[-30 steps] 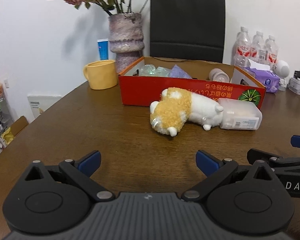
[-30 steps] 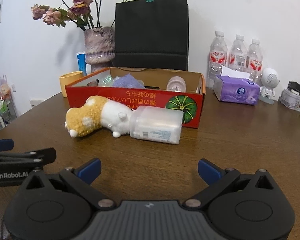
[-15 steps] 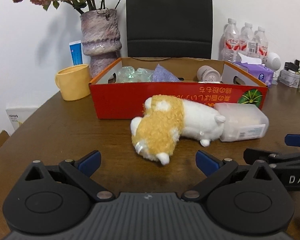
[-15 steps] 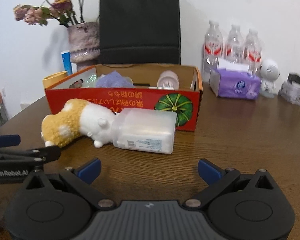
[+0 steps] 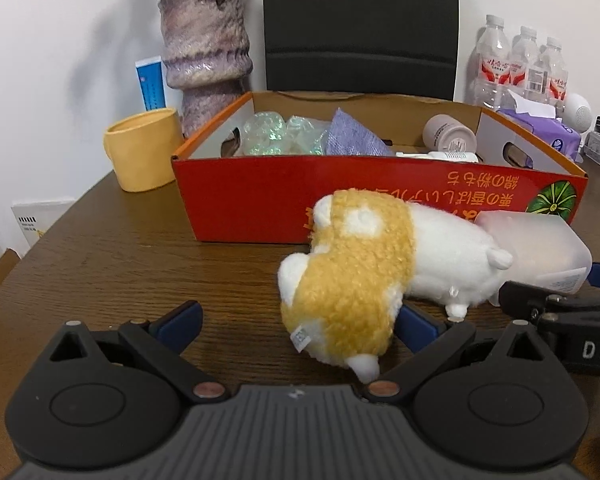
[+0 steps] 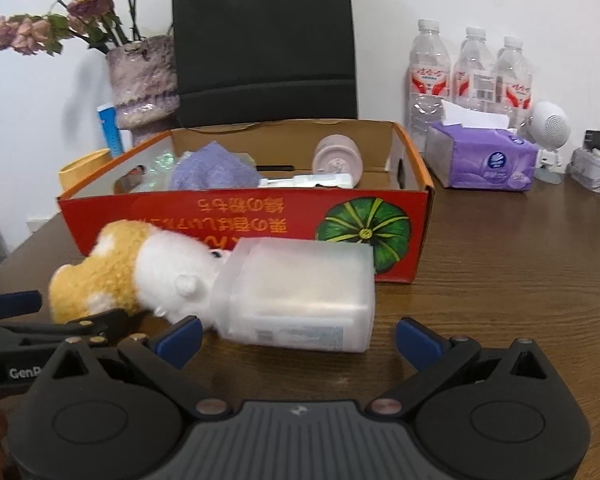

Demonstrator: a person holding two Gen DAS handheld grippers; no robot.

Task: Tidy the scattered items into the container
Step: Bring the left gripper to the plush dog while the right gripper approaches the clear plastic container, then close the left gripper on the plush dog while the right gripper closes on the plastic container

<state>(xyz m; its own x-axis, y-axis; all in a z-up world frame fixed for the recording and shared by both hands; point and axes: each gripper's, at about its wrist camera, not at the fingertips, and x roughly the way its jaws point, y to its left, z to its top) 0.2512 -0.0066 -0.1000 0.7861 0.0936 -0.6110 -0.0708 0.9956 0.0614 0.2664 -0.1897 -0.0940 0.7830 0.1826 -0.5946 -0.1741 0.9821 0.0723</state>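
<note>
Broadly, a brown wooden table (image 5: 112, 256) carries everything. Behind it stands a black paper bag (image 6: 264, 36) against the white wall, with a purple-grey vase (image 5: 204, 48) of dried roses to its left. In front of the bag sits the red cardboard box (image 5: 252, 200), open at the top, holding crinkled clear plastic, a purple pouch (image 6: 214, 170), a white tube and a pale pink jar (image 6: 337, 159) lying on its side. A yellow mug (image 5: 144, 160) stands just left of the box, and a purple tissue pack (image 6: 484, 164) and three water bottles (image 6: 472, 72) stand well to its right.

Just in front of the box's red wall lie the two loose items. A frosted plastic container (image 6: 300, 296) lies on its side, touching the white end of a tan-and-white plush toy (image 5: 364, 280) that stretches out to its left.

The left gripper (image 5: 296, 322) is spread wide on the table, empty, with the tan end of the toy lying between its blue-tipped fingers (image 5: 180, 318) and hiding part of the right one. The right gripper (image 6: 296, 336) is likewise wide open and empty, low over the table, its fingers (image 6: 418, 342) flanking the near edge of the plastic container without clearly touching it.
</note>
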